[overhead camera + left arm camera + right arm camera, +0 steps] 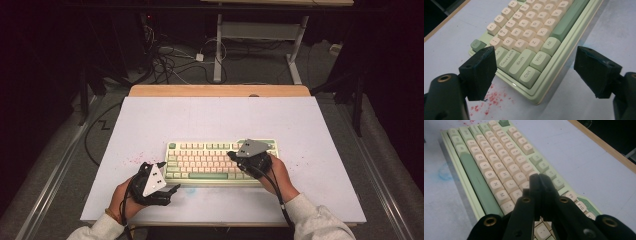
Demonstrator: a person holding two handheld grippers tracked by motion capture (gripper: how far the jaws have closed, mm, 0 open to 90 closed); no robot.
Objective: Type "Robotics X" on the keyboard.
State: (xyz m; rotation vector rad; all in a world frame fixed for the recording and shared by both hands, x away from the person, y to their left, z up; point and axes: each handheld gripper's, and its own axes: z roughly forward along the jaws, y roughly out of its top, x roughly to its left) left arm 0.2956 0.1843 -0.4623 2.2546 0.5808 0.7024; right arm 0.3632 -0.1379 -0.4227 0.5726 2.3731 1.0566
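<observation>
Right gripper [233, 156], jaws pressed together, above keyboard [200, 162] at its 3 o'clock end: press one key squarely; left gripper [169, 176], jaws spread, idles at 8 o'clock

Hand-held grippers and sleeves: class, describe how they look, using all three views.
Each hand-held gripper, left and right, is black and carries a grey three-cornered plate with small dark marks. The jaws are blocky black pads; brass-coloured holes dot their arms. A black cable trails from the right one. Both sleeves are light grey.

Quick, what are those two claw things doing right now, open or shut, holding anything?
Left gripper: open, holding nothing, beside the keyboard.
Right gripper: shut, nothing between its jaws, over the keys.
</observation>
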